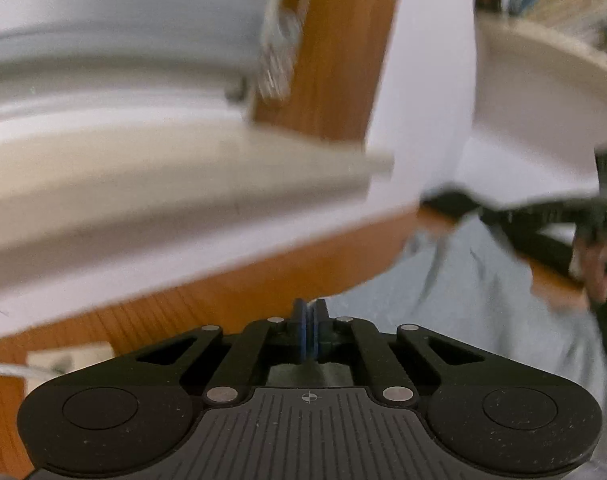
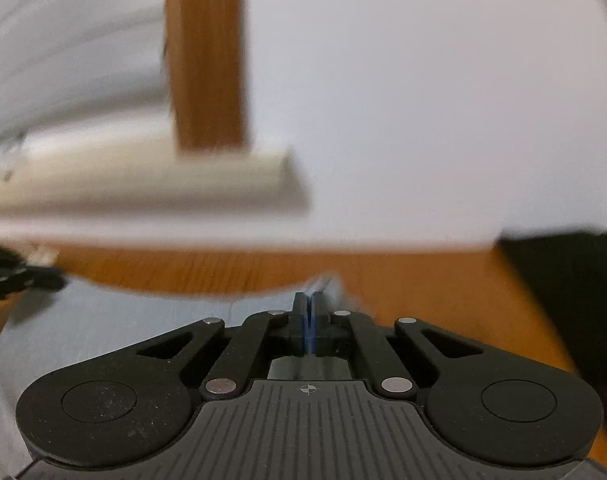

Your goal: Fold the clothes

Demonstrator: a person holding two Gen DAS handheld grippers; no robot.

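A pale blue-grey garment [image 1: 483,292] lies on the wooden table [image 1: 223,304], to the right of my left gripper [image 1: 310,307]. The left jaws stand together with a thin edge of the cloth pinched between them. In the right wrist view the same garment [image 2: 123,320] spreads to the left, and my right gripper [image 2: 311,299] is shut, with a blurred tuft of cloth sticking up from its tips. A hand [image 1: 595,276] on black gear shows at the right edge of the left wrist view. Both views are motion-blurred.
A white sill [image 1: 183,168] and a wooden post [image 1: 335,60] stand against the white wall behind the table. A white socket box with a cable [image 1: 69,358] sits at the near left. A dark object [image 2: 563,280] lies at the table's right. Cluttered shelves [image 1: 563,8] are far right.
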